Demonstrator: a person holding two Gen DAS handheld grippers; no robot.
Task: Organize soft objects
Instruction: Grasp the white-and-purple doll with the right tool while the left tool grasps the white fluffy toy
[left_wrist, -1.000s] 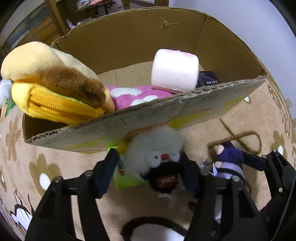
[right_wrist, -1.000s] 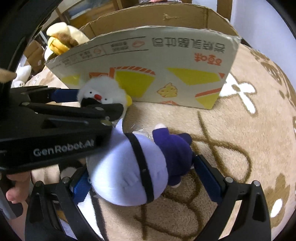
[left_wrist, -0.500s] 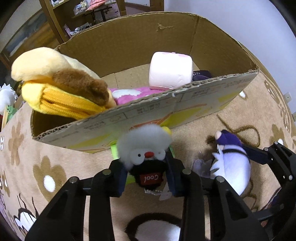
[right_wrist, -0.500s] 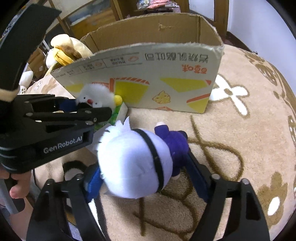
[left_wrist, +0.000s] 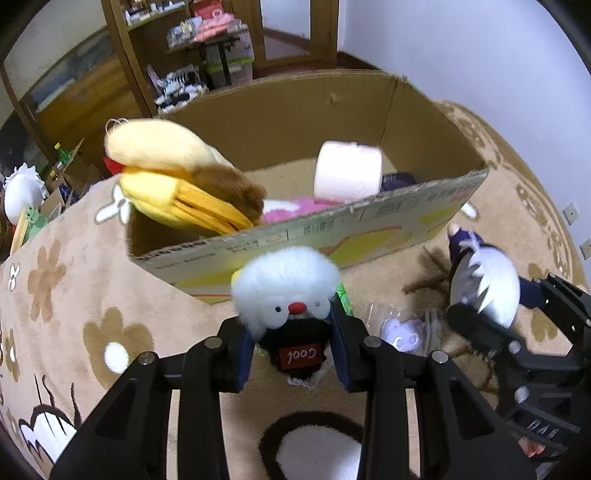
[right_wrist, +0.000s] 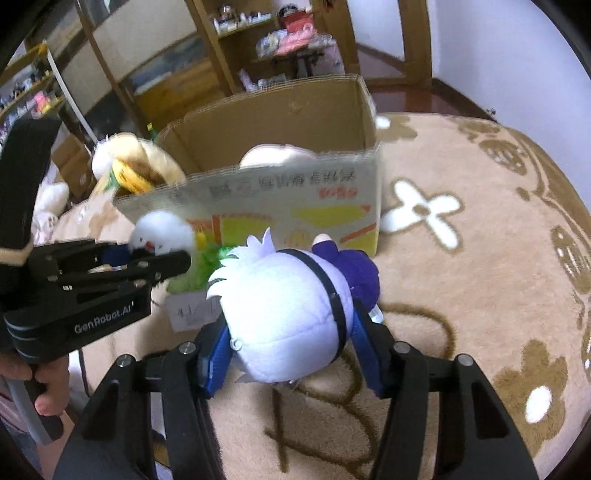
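My left gripper (left_wrist: 291, 343) is shut on a fluffy white-haired doll (left_wrist: 286, 284) in a black "Cool" sweater and holds it above the carpet, just in front of the cardboard box (left_wrist: 369, 221). My right gripper (right_wrist: 291, 350) has a white-haired plush with a purple body (right_wrist: 280, 310) between its blue pads. Its jaws are closing, and the pads press on the plush's head. In the box lie a burger plush (left_wrist: 177, 177), a white-and-pink cube plush (left_wrist: 347, 173) and a pink plush (left_wrist: 291, 208).
A beige flowered carpet (right_wrist: 461, 295) lies underneath. A green packet (right_wrist: 207, 266) and a clear bag with a small lilac item (left_wrist: 402, 332) lie by the box's front wall. Wooden shelves (left_wrist: 207, 55) stand behind, and another white plush (left_wrist: 22, 192) sits far left.
The left gripper closed on the fluffy doll and lifted it. The right gripper narrowed onto the purple plush and raised it off the carpet. Both views now sit higher over the box.
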